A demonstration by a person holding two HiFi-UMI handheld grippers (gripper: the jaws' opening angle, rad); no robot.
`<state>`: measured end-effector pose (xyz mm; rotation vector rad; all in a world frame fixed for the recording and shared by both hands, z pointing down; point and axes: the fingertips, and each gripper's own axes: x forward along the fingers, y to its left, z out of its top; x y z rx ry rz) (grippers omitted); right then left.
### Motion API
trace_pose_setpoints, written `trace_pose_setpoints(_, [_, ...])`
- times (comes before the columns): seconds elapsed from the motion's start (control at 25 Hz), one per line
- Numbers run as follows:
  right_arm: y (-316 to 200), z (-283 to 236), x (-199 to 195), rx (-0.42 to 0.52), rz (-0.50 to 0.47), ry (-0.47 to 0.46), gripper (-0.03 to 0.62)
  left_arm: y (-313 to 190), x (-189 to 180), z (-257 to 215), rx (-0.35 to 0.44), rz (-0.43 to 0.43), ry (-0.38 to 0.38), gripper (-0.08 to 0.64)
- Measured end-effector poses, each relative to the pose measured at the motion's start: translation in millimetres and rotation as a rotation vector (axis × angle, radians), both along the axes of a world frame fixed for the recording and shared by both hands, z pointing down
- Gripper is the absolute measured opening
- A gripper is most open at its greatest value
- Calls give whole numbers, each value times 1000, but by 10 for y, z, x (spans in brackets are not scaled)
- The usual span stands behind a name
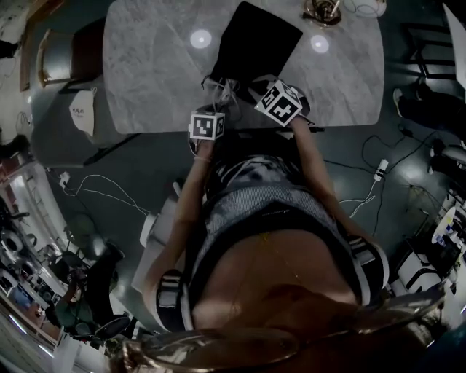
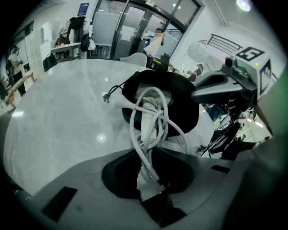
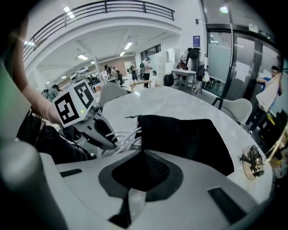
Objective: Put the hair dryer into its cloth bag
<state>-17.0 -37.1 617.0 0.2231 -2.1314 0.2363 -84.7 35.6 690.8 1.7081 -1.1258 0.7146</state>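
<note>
A black cloth bag point(image 1: 255, 40) lies on the marble table point(image 1: 145, 65), its mouth toward the near edge. A bundle of white cord point(image 2: 150, 121) spills out of the bag point(image 2: 180, 108); the hair dryer's body is hidden inside. My left gripper point(image 2: 150, 155) is shut on the cord point(image 3: 123, 139), just outside the mouth, and shows in the head view point(image 1: 218, 96) too. My right gripper point(image 3: 144, 155) is shut on the near edge of the bag point(image 3: 184, 134), right beside the left gripper point(image 3: 105, 137). In the left gripper view, the right gripper point(image 2: 211, 87) sits against the bag's right side.
A small gold object point(image 1: 322, 11) stands at the table's far edge, also in the right gripper view as the gold object point(image 3: 252, 164). The bag's drawstring point(image 2: 110, 94) trails left on the table. A chair point(image 1: 73, 51) is at the left end; cables point(image 1: 378, 171) lie on the floor.
</note>
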Motion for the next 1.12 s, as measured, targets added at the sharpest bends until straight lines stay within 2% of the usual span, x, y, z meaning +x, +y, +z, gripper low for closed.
trace_pose_setpoints(0.4, [54, -30, -29, -12, -19, -11, 71, -291, 233, -205, -13, -72, 189, 75])
trace_pose_setpoints(0.8, [83, -93, -56, 18, -64, -9, 71, -642, 446, -225, -18, -135, 267, 74])
trace_pose_setpoints(1.12, [92, -93, -45, -4, -53, -42, 71, -843, 587, -61, -25, -171, 310, 74])
